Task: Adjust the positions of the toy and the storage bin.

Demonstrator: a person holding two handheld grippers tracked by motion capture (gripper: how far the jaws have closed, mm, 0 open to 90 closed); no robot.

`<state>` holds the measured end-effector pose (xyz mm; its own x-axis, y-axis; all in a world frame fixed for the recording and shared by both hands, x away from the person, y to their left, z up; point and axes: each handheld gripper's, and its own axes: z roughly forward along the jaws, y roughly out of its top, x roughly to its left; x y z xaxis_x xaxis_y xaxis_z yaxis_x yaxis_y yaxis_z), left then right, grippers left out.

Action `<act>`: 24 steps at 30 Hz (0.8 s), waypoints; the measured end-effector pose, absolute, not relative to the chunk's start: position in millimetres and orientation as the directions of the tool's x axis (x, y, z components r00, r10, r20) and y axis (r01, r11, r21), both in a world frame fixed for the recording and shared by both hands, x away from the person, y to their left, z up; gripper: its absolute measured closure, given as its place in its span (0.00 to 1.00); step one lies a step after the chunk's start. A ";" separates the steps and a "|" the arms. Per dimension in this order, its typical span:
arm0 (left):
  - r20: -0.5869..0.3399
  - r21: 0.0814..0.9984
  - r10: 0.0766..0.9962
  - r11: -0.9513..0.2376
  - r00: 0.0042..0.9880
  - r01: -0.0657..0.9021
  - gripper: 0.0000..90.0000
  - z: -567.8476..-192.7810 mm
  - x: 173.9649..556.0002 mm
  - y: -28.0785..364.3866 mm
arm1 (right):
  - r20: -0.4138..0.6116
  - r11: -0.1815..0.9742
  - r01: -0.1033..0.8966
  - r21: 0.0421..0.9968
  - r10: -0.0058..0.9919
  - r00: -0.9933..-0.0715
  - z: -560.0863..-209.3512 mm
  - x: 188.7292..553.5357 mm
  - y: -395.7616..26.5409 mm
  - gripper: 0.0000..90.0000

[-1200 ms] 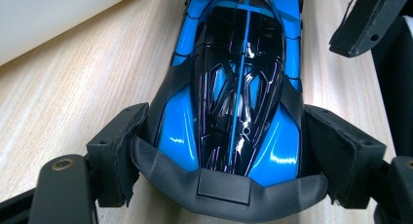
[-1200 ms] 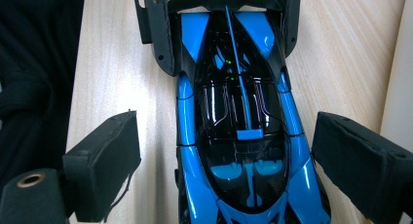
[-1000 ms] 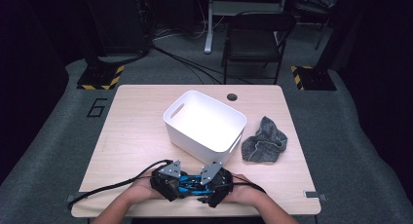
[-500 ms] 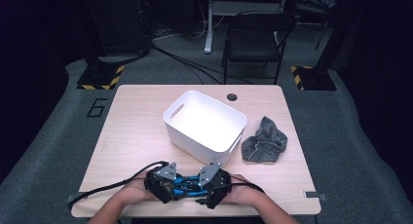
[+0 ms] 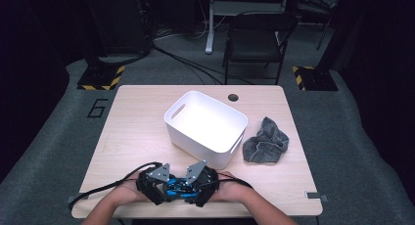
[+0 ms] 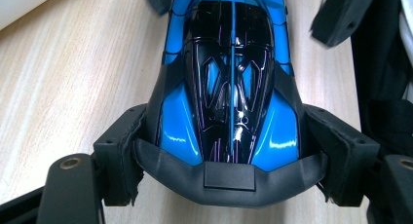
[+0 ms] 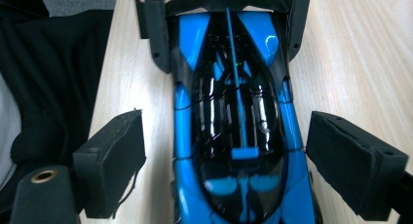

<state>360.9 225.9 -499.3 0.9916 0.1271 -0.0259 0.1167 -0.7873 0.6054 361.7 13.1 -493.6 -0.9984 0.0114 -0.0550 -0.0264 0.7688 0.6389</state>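
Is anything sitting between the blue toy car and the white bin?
Nothing visible. The blue toy car lies at the near table edge between both grippers, with bare wood between it and the white bin. The grey cloth lies off to the bin's right.

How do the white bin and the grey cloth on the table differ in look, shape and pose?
The white bin is rigid with straight walls and handle slots; the grey cloth is soft and crumpled. The bin stands upright and open at the top; the cloth lies in a low heap. The bin is bright white and the larger; the cloth is dark grey and smaller. Both rest on the wooden table, the cloth to the bin's right.
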 end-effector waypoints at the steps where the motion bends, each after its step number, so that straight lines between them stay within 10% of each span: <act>1: -0.020 0.604 0.129 -0.788 0.992 0.114 0.27 -498.9 360.6 226.3 | -0.056 0.769 -0.031 0.638 0.007 -0.998 -494.7 363.2 15.9 0.15; 24: -0.035 0.618 0.105 -0.779 0.994 0.104 0.27 -491.3 362.9 227.6 | -0.008 0.773 -0.035 0.634 -0.039 -0.999 -513.0 372.1 31.4 0.16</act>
<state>362.9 227.6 -491.3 0.9938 0.1054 -0.0349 0.1044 -0.7794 0.6178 372.1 31.4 -513.0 -0.9992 -0.0392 -0.0077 -0.0352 0.7729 0.6335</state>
